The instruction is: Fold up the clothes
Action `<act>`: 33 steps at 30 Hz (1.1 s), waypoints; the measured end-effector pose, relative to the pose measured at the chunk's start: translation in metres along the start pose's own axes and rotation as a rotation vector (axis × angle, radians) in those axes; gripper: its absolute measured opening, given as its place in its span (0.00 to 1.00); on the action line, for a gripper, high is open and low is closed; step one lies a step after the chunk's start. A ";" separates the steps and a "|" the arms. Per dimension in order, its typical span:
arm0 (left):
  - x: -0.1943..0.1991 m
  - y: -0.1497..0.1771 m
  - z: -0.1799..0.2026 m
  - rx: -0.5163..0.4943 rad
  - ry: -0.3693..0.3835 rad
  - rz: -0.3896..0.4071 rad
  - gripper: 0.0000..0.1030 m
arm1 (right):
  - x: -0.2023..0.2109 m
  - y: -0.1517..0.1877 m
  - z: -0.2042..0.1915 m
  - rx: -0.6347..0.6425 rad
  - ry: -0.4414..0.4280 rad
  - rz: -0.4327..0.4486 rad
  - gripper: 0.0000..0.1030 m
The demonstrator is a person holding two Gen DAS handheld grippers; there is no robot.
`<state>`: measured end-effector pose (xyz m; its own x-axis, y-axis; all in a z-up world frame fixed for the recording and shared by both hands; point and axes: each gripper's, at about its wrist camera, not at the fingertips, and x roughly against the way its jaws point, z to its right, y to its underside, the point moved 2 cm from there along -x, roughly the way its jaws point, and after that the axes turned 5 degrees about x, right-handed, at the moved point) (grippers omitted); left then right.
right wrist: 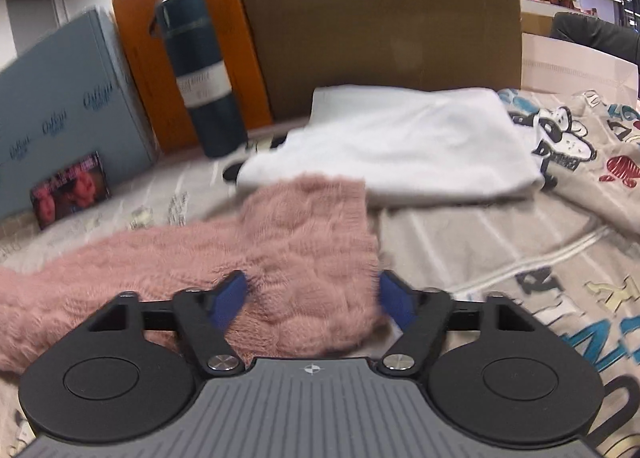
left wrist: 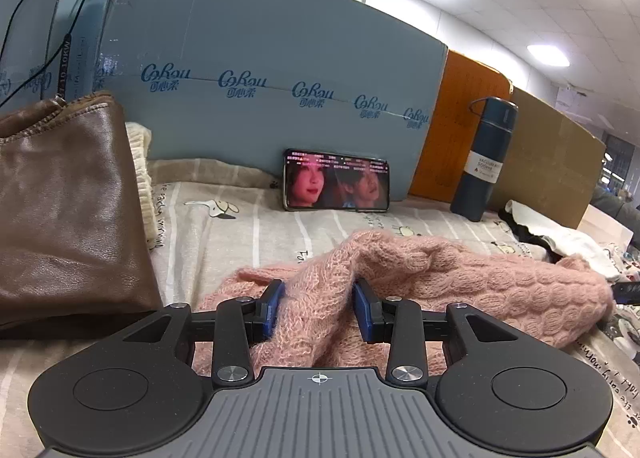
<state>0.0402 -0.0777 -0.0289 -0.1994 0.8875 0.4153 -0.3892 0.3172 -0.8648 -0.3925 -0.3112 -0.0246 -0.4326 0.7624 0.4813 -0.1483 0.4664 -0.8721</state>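
Observation:
A pink cable-knit sweater lies crumpled on a patterned bed sheet. In the left wrist view, my left gripper has its blue pads pressed into a raised fold of the knit, which stands up as a ridge between them. In the right wrist view the sweater stretches to the left, and my right gripper is open wide, its fingers straddling the sweater's near end. The picture there is blurred by motion.
A brown leather garment and a cream knit are stacked at left. A phone leans on a blue carton. A dark flask stands by cardboard. A white garment and a printed top lie at right.

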 end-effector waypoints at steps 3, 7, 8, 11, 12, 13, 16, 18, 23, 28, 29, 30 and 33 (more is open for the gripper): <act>0.002 0.000 0.003 -0.008 0.014 0.004 0.34 | 0.005 -0.001 -0.005 0.030 0.013 0.026 0.21; 0.006 0.002 0.009 -0.036 0.055 0.014 0.34 | 0.012 -0.003 -0.012 0.071 0.029 0.060 0.14; 0.008 0.002 0.011 -0.047 0.058 0.020 0.33 | 0.013 -0.004 -0.014 0.081 0.034 0.068 0.13; 0.011 0.001 0.010 -0.039 0.050 0.043 0.23 | 0.019 -0.005 -0.019 0.111 0.046 0.094 0.13; 0.013 0.001 0.009 -0.031 0.047 0.050 0.20 | 0.020 -0.006 -0.021 0.121 0.050 0.103 0.13; 0.014 0.000 0.009 -0.024 0.044 0.058 0.19 | 0.022 -0.007 -0.023 0.131 0.055 0.111 0.13; 0.017 -0.002 0.005 -0.001 0.030 0.083 0.17 | 0.025 -0.019 -0.026 0.128 0.048 0.173 0.13; 0.018 -0.004 0.003 0.010 0.026 0.098 0.16 | 0.021 -0.029 -0.026 0.094 0.041 0.212 0.13; 0.014 -0.012 -0.011 0.070 0.006 0.095 0.16 | 0.000 -0.041 -0.022 0.016 0.032 0.268 0.13; -0.002 -0.013 -0.022 0.122 -0.004 0.021 0.22 | -0.035 -0.023 -0.021 -0.004 0.055 0.145 0.13; -0.002 -0.012 -0.022 0.124 0.000 0.019 0.22 | -0.039 -0.021 -0.020 -0.008 0.063 0.133 0.13; -0.003 -0.012 -0.023 0.126 0.004 0.017 0.33 | -0.039 -0.020 -0.019 -0.010 0.068 0.127 0.13; -0.001 -0.010 -0.026 0.140 -0.010 0.035 0.69 | -0.041 -0.017 -0.017 -0.015 0.086 0.109 0.14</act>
<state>0.0682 -0.0726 -0.0276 -0.2240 0.8936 0.3890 -0.5035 0.2356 -0.8312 -0.3567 -0.3429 -0.0284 -0.3675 0.8441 0.3905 -0.0914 0.3851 -0.9183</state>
